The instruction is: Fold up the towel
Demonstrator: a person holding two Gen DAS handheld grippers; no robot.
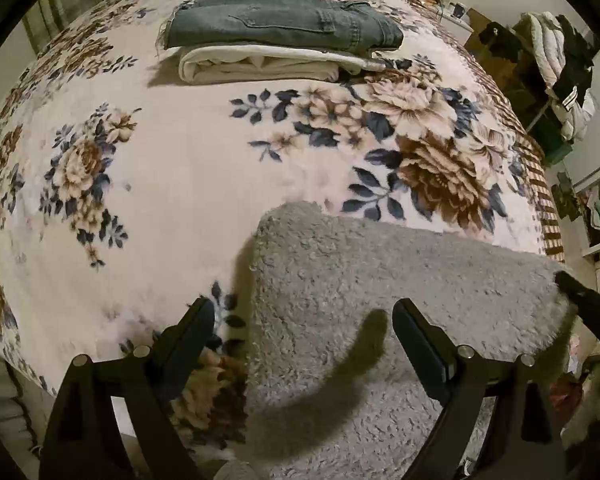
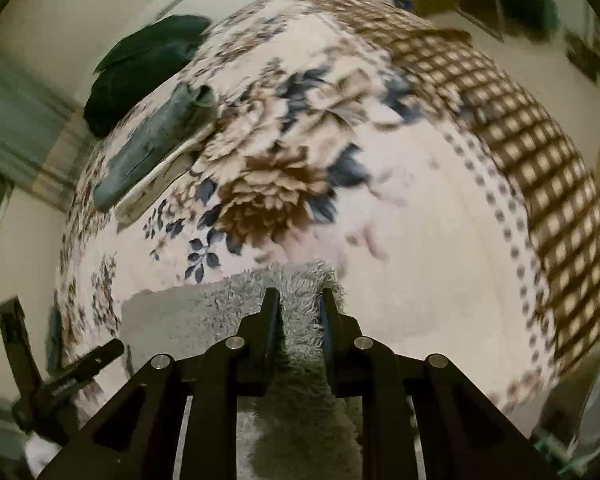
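A grey fluffy towel (image 1: pixel 380 300) lies on the floral blanket near the bed's front edge. My left gripper (image 1: pixel 304 316) hovers just above it, open wide, with the towel's left edge showing between its fingers and nothing gripped. At the towel's right corner my right gripper (image 1: pixel 572 284) pokes in. In the right wrist view the right gripper (image 2: pixel 299 300) is shut on the towel (image 2: pixel 204 304), with a ridge of pile pinched between its narrow jaws. One of the left gripper's fingers (image 2: pixel 100 354) shows at lower left.
Folded grey jeans (image 1: pixel 284 20) rest on a folded white cloth (image 1: pixel 260 66) at the far side of the bed (image 1: pixel 172 168). A dark green pillow (image 2: pixel 140 64) lies behind them. The blanket's checked border (image 2: pixel 540 140) drops off on the right. Hanging clothes (image 1: pixel 560 64) crowd the right wall.
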